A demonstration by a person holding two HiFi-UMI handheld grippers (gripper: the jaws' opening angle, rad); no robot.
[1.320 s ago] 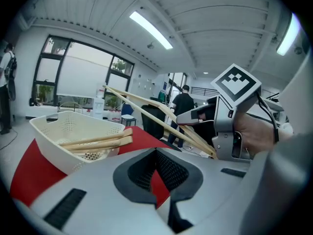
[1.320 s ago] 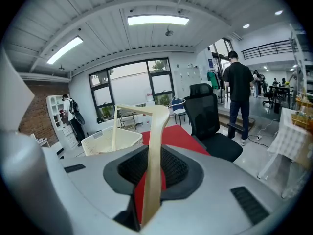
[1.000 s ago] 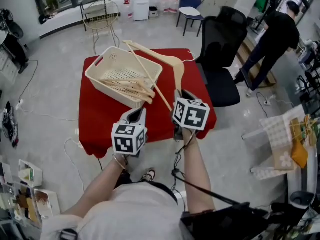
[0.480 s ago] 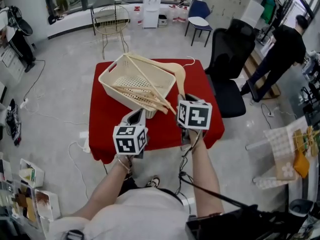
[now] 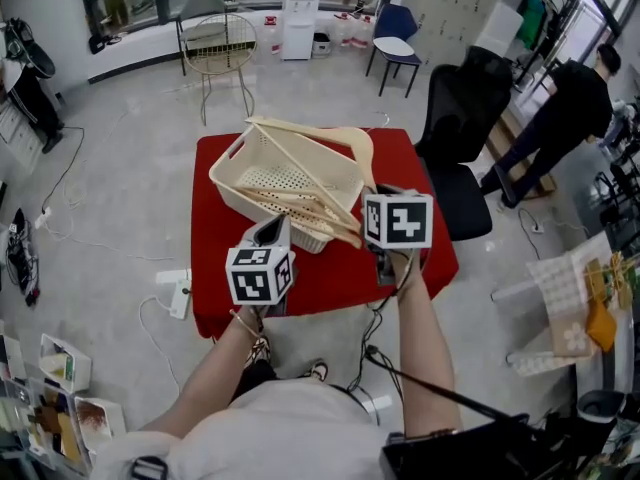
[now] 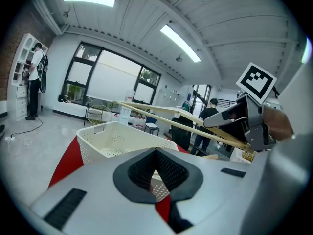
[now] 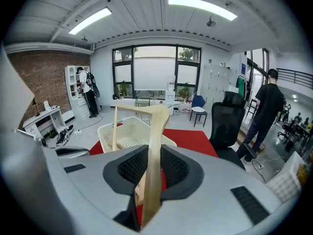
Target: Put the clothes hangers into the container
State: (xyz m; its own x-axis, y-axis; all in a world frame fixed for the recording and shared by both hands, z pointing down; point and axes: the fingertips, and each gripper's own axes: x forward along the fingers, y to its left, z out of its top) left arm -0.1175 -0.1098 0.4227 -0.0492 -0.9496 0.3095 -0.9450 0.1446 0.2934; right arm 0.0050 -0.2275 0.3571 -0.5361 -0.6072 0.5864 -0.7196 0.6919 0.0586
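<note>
Swung over the cream perforated plastic basket point(image 5: 232, 190), the pale wooden hanger point(image 5: 345, 136) sits pinched by right gripper point(image 7: 150, 168); left gripper point(image 6: 156, 155), six o'clock of it, pressed together.

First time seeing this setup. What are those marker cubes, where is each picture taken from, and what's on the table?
A person, not a robot, holds a two-jaw gripper in each hand; the marker cubes are parts of them. The head view looks down from the person's head; each gripper view looks along one gripper's jaws. On the red-clothed table stands a cream perforated plastic basket with pale wooden clothes hangers in it. The right gripper clamps another pale wooden hanger over the basket. The left gripper is shut and empty.
</note>
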